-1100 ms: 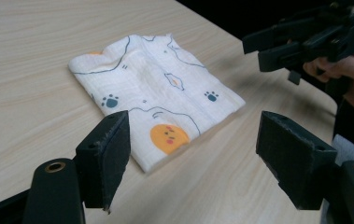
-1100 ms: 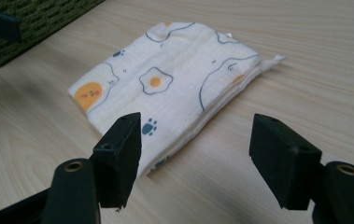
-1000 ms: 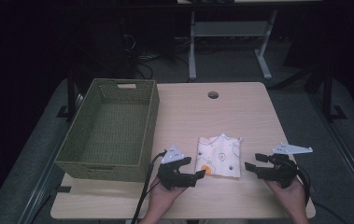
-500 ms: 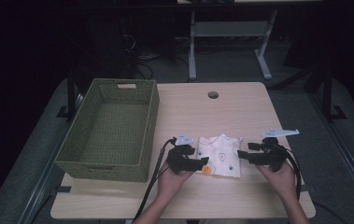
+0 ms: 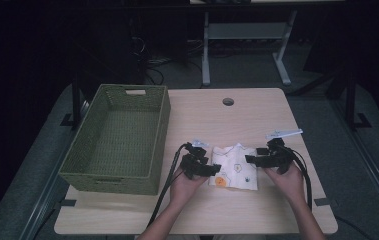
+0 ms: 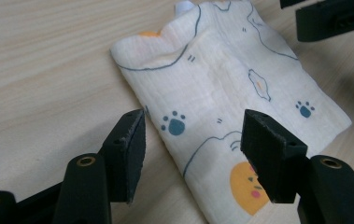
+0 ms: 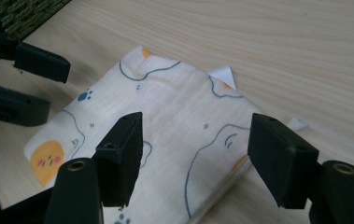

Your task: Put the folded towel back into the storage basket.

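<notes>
A folded white cloth [image 5: 234, 167] printed with cartoon animals and paw marks lies flat on the wooden table [image 5: 227, 125]. My left gripper [image 5: 211, 170] is at the cloth's left edge. Its jaws are open and have just been closing. In the left gripper view [image 6: 194, 126] the cloth [image 6: 221, 84] lies between and below them, not pinched. My right gripper [image 5: 251, 160] is at the cloth's right edge. In the right gripper view [image 7: 196, 126] its jaws stand open over the cloth [image 7: 174, 107]. The two grippers face each other across the cloth.
A green woven basket [image 5: 127, 90] stands on the left of the table, with nothing inside that I can see. A round cable hole [image 5: 228, 101] sits near the table's far edge. Cables trail from both grippers toward the person. Dark floor and desk legs lie beyond.
Both hands have moved inward from either side and now reach the cloth's edges. The left gripper's jaws stand narrower than before.
</notes>
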A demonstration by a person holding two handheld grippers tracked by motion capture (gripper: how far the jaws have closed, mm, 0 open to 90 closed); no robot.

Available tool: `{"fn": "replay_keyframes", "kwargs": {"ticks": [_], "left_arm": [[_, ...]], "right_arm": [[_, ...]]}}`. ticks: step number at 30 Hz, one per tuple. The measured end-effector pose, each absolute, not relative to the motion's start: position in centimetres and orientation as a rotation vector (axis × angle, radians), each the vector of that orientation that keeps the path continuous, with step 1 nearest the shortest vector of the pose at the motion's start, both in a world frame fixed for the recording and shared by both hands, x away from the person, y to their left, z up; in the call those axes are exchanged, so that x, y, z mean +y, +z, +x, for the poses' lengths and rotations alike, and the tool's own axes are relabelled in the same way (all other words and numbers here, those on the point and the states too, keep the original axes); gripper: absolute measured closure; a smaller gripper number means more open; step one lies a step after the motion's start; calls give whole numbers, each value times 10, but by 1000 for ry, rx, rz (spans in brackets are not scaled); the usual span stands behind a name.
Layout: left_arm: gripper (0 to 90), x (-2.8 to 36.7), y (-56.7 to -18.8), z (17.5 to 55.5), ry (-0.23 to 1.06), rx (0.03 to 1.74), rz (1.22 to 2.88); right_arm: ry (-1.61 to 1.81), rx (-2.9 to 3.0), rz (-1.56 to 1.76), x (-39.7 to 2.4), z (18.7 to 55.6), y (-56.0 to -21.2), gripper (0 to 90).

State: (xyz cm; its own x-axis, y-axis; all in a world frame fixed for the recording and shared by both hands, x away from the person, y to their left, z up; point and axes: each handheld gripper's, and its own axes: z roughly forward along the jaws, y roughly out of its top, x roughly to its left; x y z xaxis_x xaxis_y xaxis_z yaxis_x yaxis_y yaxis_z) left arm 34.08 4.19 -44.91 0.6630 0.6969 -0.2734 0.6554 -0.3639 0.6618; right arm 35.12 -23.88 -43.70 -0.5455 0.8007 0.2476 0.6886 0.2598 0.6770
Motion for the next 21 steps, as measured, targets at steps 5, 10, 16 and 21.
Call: {"fn": "replay_keyframes", "kwargs": {"ticks": [5, 10, 16, 21], "left_arm": [[426, 42, -450, 345, 67, 1062, 2126], [441, 41, -451, 353, 49, 1095, 2137], [477, 37, -457, 359, 18, 1110, 2164], [527, 33, -458, 359, 23, 1093, 2183]], "right_arm": [[1128, 2381, 1436, -235, 360, -440, 365], [1088, 2387, 1473, -234, 365, -448, 370], [1055, 2394, 1470, -231, 367, -451, 392], [1010, 2403, 1488, -231, 370, -457, 419]]}}
